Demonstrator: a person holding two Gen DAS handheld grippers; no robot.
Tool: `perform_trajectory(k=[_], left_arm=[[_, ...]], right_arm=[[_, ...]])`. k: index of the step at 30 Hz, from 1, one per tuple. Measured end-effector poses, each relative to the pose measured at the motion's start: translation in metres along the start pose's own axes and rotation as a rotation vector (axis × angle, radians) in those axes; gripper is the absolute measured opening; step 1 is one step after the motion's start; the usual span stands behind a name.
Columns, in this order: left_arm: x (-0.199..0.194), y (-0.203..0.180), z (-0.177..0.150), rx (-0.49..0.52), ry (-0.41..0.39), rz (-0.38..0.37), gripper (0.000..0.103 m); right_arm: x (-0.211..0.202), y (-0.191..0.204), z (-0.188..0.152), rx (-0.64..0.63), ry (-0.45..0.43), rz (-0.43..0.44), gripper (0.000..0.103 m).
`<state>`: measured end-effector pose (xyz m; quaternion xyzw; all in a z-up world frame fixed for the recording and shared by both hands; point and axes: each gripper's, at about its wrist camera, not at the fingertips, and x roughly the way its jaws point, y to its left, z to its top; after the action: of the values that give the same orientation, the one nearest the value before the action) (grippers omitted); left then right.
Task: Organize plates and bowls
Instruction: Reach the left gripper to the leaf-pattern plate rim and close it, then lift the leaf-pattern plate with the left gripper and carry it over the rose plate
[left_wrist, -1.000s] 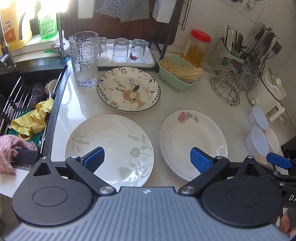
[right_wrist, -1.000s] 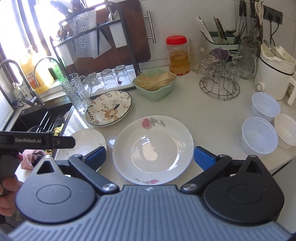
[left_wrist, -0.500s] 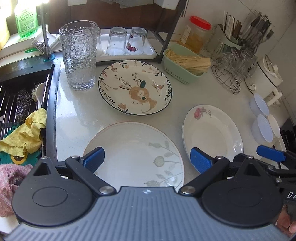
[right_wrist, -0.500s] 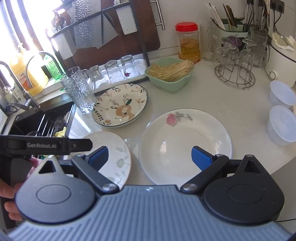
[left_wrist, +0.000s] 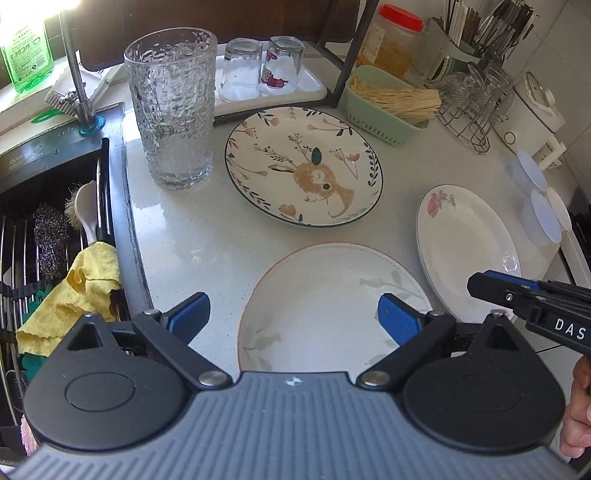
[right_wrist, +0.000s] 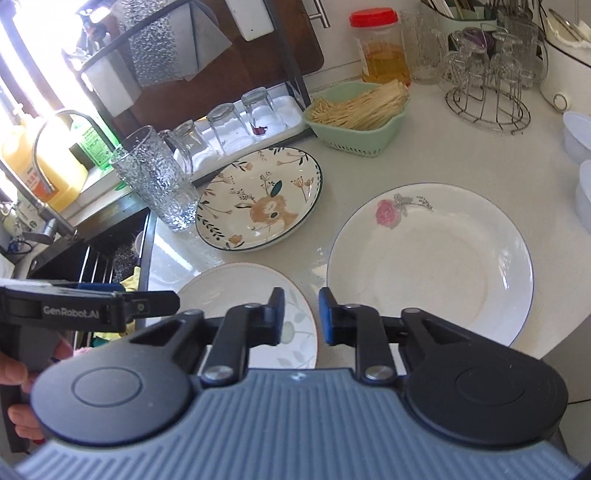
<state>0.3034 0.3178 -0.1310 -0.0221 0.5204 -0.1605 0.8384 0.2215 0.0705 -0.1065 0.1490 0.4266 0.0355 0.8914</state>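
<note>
Both grippers have dropped nearer the plates; right gripper (right_wrist: 301, 315) fingers just closed, nearly clenched on nothing, left gripper (left_wrist: 291, 315) released above the white leaf-patterned plate (left_wrist: 325, 295).

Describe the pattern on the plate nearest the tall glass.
Deer plate: a brown deer with flowers and leafy sprigs, dark rim. Clearest in the left wrist view.

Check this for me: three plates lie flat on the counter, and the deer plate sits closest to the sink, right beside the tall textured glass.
One thing is wrong. The deer plate does sit beside the tall textured glass, but the leaf-patterned plate and the rose plate lie flat too, so three is right; the glass, not the deer plate, is closest to the sink. The left wrist view shows it.
</note>
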Motion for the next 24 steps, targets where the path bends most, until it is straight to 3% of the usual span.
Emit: perform_trajectory(k=[14,24], left_arm=[[0.019,0.049,-0.017,-0.121,0.033,-0.050,0.066],[0.039,0.052,-0.025,-0.100,0.081,-0.095,0.040]], right_arm=[[0.021,0.000,-0.003,0.113,0.105,-0.008,0.022],[0.036,-0.015,-0.020,0.188,0.186,-0.067,0.023]])
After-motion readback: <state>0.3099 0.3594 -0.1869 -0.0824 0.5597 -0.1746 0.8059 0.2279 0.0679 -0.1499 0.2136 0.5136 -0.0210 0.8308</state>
